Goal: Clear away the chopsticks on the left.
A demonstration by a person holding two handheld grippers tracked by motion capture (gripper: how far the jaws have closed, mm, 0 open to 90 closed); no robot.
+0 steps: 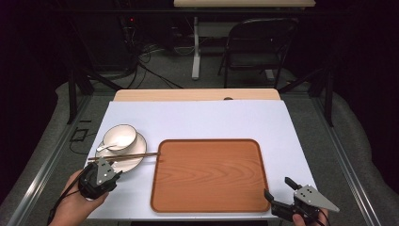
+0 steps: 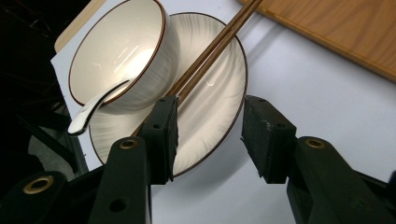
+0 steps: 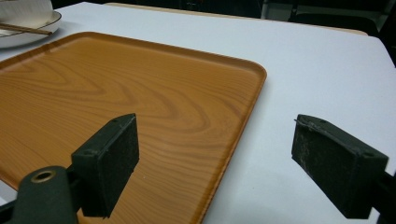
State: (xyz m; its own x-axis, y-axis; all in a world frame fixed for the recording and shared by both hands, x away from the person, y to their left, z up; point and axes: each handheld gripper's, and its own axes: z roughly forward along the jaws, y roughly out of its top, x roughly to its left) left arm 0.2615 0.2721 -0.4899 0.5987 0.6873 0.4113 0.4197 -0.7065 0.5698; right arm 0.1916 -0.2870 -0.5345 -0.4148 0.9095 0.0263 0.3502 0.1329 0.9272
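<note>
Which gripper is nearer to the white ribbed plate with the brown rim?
Left. The left gripper has its jaws open at the white ribbed plate's near edge; the right gripper waits beyond the wooden tray, at its far corner.

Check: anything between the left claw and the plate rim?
Nothing visible. The left claw is open, straddling the near rim of the plate. The chopsticks lie across the plate just beyond one jaw; the bowl with spoon sits farther back.

Left gripper [image 1: 104, 165] hovers with fingers [image 2: 161, 135] half apart; right gripper [image 1: 278, 194] has its fingers [image 3: 109, 161] spread wide.
</note>
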